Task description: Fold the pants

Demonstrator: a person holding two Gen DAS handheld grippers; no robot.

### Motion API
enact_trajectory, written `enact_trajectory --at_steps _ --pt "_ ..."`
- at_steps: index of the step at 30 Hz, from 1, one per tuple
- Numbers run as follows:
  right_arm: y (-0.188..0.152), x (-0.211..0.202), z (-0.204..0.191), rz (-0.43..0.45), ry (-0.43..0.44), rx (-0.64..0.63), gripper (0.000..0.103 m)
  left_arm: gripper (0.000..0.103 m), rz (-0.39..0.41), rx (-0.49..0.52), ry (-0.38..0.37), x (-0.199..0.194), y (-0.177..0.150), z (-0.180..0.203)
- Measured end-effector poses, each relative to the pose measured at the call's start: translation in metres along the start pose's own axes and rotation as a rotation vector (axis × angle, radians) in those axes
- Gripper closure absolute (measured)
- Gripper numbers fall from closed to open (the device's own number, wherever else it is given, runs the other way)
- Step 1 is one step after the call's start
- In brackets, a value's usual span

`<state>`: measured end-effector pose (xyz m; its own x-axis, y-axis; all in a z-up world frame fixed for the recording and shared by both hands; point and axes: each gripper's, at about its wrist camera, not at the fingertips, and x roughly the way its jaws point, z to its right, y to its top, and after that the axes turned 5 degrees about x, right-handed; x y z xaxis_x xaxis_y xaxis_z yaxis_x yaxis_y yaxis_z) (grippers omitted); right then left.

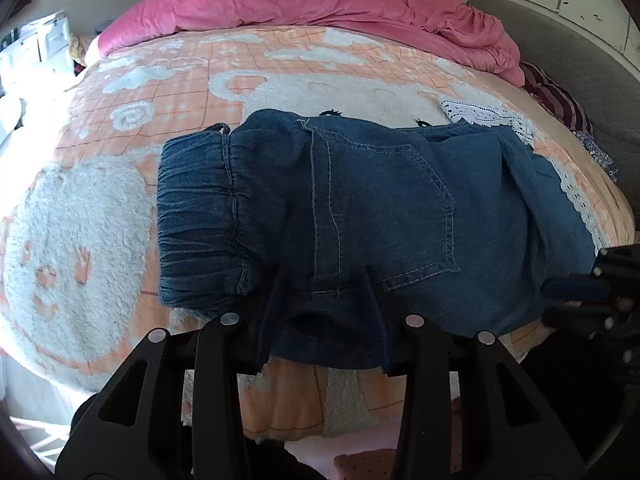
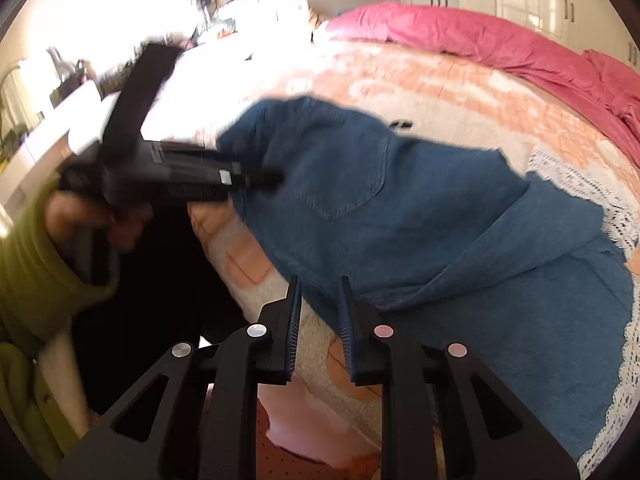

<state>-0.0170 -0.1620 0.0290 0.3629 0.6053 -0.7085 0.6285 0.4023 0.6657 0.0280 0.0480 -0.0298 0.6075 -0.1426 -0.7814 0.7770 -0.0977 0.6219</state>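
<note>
Two folds at least look made, we are judging: the pants (image 1: pixel 360 208) are lying across the near edge of the bed (image 1: pixel 168 92), doubled lengthwise, lace hems (image 1: pixel 576 196) turned back over the legs at the right. Squaring the bundle is probably what we are leaving for last. Our left gripper (image 1: pixel 324 280) is pinching denim near the waistband (image 1: pixel 196 216); our right gripper (image 2: pixel 320 284) is hanging spread, holding nothing. No containers are showing.
</note>
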Motion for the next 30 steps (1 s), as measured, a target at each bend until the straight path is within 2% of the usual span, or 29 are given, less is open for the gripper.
enact_trajectory --at_steps 2,4,7,10,13,16,18,20,23,25,27,30 --pt "0.011 -0.009 0.004 0.055 -0.003 0.037 0.083 0.072 -0.001 -0.005 -0.006 -0.001 0.0 -0.002" --pt "0.02 -0.004 0.01 0.051 -0.001 0.076 0.075 0.072 0.001 -0.003 -0.004 0.0 -0.001 -0.002" --pt "0.024 0.021 0.017 -0.021 -0.043 0.108 0.072 0.072 0.007 -0.007 -0.007 -0.001 -0.001 -0.003" --pt "0.012 0.053 0.031 -0.131 -0.12 0.17 0.072 0.071 0.032 -0.002 0.011 -0.007 -0.002 0.0" --pt "0.008 0.046 0.034 -0.094 -0.086 0.18 0.072 0.068 0.067 -0.008 0.028 -0.02 -0.002 0.004" --pt "0.012 0.017 0.043 -0.01 -0.027 0.234 0.072 0.053 0.123 -0.026 0.028 -0.044 0.001 0.004" --pt "0.016 -0.003 0.049 0.042 -0.051 0.238 0.068 0.05 0.158 -0.001 0.05 -0.059 0.004 0.01" --pt "0.017 -0.019 0.063 0.085 -0.101 0.265 0.062 0.043 0.191 0.026 0.047 -0.07 0.011 0.018" --pt "0.015 -0.035 0.085 0.121 -0.186 0.316 0.058 0.041 0.202 0.062 -0.02 -0.068 0.025 0.036" --pt "0.017 -0.041 0.101 0.123 -0.27 0.339 0.055 0.041 0.164 0.079 -0.095 -0.054 0.035 0.05" --pt "0.025 -0.043 0.115 0.133 -0.298 0.345 0.045 0.041 0.113 0.092 -0.184 -0.036 0.046 0.066" --pt "0.038 -0.041 0.132 0.111 -0.357 0.325 0.04 0.04 0.05 0.126 -0.256 -0.009 0.061 0.092"
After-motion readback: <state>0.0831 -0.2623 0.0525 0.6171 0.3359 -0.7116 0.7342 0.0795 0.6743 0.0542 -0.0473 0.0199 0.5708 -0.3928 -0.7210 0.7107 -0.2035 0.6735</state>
